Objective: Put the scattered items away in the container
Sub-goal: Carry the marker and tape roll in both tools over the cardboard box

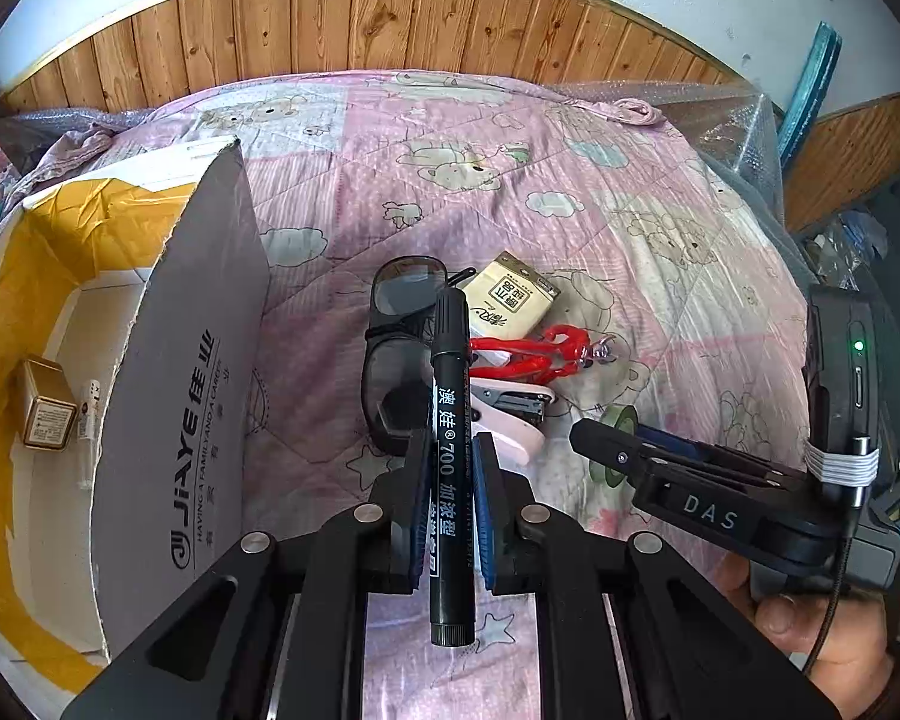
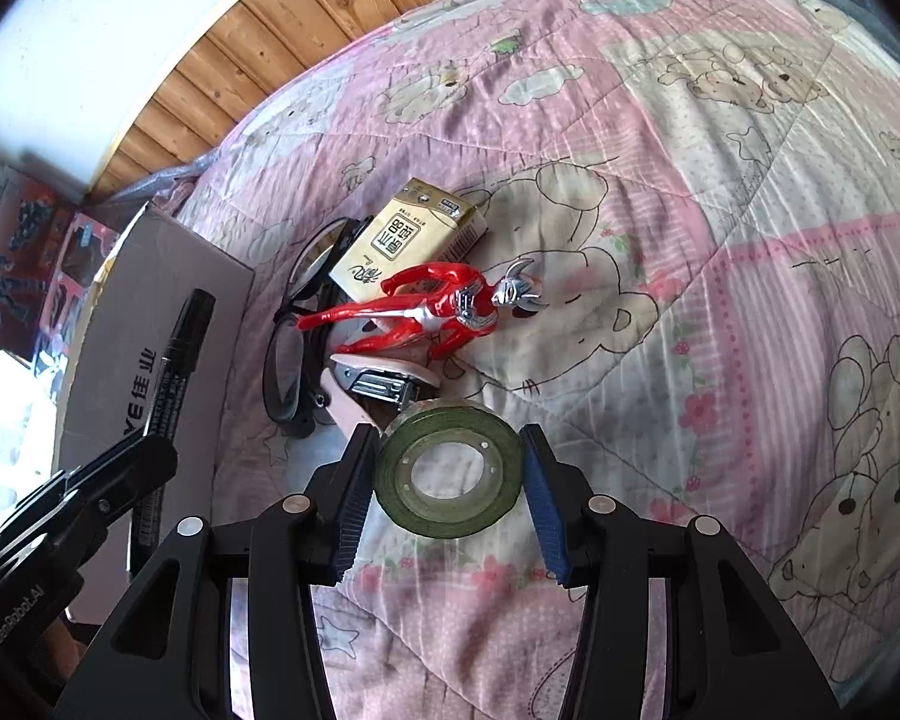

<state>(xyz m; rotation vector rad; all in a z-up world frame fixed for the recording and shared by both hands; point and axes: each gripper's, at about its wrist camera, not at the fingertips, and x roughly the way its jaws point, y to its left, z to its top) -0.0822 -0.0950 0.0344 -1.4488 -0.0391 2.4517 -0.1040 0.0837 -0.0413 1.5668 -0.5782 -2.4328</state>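
My left gripper (image 1: 450,441) is shut on a black marker (image 1: 450,396), which stands up between the blue pads just right of the grey cardboard box (image 1: 198,360). In the right wrist view, my right gripper (image 2: 447,431) is shut on a green tape roll (image 2: 450,480), both pads against its sides, low over the bed. Left on the quilt in one pile are dark glasses (image 1: 402,312), a yellow tissue pack (image 2: 402,240), a red toy figure (image 2: 432,312) and a pink stapler (image 2: 378,384). The box holds a small gold carton (image 1: 45,414) and a clear vial (image 1: 87,426).
A pink cartoon quilt (image 2: 660,240) covers the bed, with wood panelling (image 1: 390,18) behind. The box's tall flap stands between the pile and the box's inside. Bubble wrap (image 1: 732,126) lies at the bed's right edge. A hand (image 1: 810,630) holds the right gripper's handle.
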